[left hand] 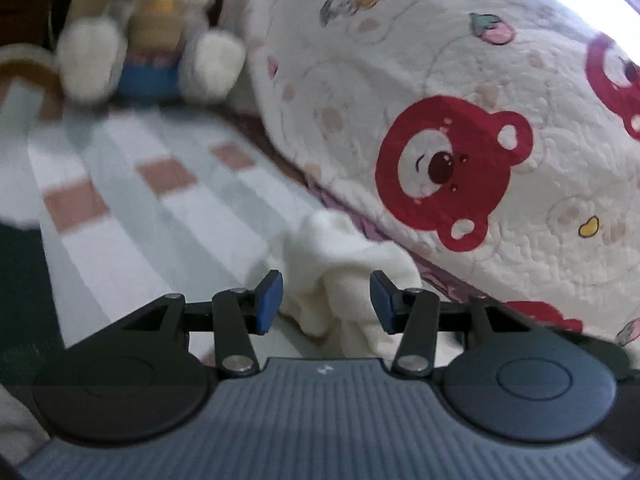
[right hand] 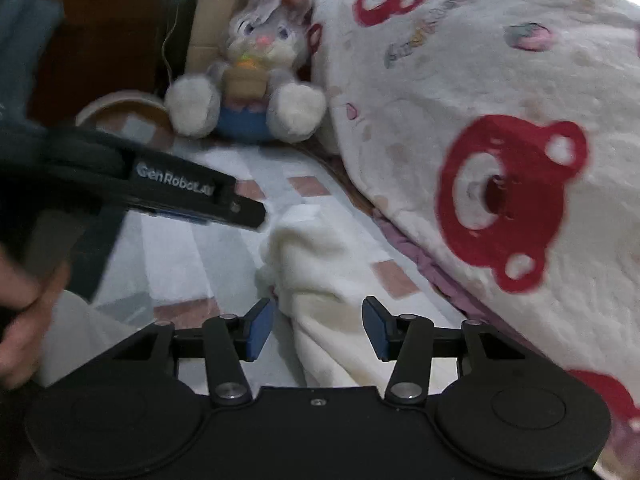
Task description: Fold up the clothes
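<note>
A cream fleece garment [left hand: 344, 276] lies crumpled on the checked bed sheet [left hand: 168, 208], against the edge of the quilt. My left gripper [left hand: 326, 302] is open, its blue pads on either side of the cloth's near folds. My right gripper [right hand: 318, 328] is open too, with the same cream garment [right hand: 320, 280] running between its fingers. The left gripper's body [right hand: 176, 192] shows from the side at the left of the right wrist view, held by a hand [right hand: 24, 312].
A thick white quilt with red bear faces [left hand: 460, 120] is heaped along the right [right hand: 500, 140]. A plush rabbit [right hand: 256, 68] sits at the head of the bed [left hand: 152, 40], beside a round brown-rimmed cushion [right hand: 124, 116]. Dark furniture stands behind.
</note>
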{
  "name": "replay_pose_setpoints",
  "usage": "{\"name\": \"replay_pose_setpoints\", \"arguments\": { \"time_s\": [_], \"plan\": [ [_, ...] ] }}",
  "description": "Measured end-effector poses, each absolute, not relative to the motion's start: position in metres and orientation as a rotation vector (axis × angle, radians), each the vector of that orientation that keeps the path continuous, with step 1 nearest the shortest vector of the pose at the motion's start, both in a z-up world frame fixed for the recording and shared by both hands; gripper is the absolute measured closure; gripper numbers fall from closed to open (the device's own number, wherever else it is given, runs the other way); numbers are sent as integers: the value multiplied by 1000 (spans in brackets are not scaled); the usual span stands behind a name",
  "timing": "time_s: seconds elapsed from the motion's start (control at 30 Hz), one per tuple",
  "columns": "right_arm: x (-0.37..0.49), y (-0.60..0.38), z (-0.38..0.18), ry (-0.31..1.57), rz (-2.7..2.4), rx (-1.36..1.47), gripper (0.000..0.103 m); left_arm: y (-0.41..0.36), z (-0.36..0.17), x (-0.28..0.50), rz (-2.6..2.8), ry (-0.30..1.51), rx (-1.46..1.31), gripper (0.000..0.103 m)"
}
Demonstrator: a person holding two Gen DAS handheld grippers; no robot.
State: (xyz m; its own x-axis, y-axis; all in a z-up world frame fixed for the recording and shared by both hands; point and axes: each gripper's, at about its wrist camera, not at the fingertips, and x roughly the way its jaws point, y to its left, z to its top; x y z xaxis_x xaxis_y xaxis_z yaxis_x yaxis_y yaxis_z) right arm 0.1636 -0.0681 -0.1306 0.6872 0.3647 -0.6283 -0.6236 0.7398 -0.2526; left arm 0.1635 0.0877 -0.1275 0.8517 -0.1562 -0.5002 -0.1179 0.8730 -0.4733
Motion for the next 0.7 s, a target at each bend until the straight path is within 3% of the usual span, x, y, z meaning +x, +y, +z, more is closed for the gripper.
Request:
{"name": "replay_pose_setpoints", "arguments": {
  "time_s": [0.17,0.3,0.37,0.4,0.43,0.53,0.7],
  "plan": [
    [191,-34,-160,550,398,-464,46,111,-142,173,-24,599,-583,57],
    [200,-49,-189,502,224,-447,34,110,-137,177,-60,585,-552,54],
    [203,-66,-203,497,193,-401,39,102,-134,179,-60,586,-496,51],
    [204,-83,-202,521,210,-286,61,96,-134,180,-56,592,-456,51],
    [206,-99,-201,543,230,-171,95,91,-134,181,-53,598,-416,51],
    [210,-145,-186,584,352,170,93,71,-135,182,-97,618,-281,44],
    [188,-196,-156,578,500,356,92,16,-138,177,-273,624,-24,42]
  ]
}}
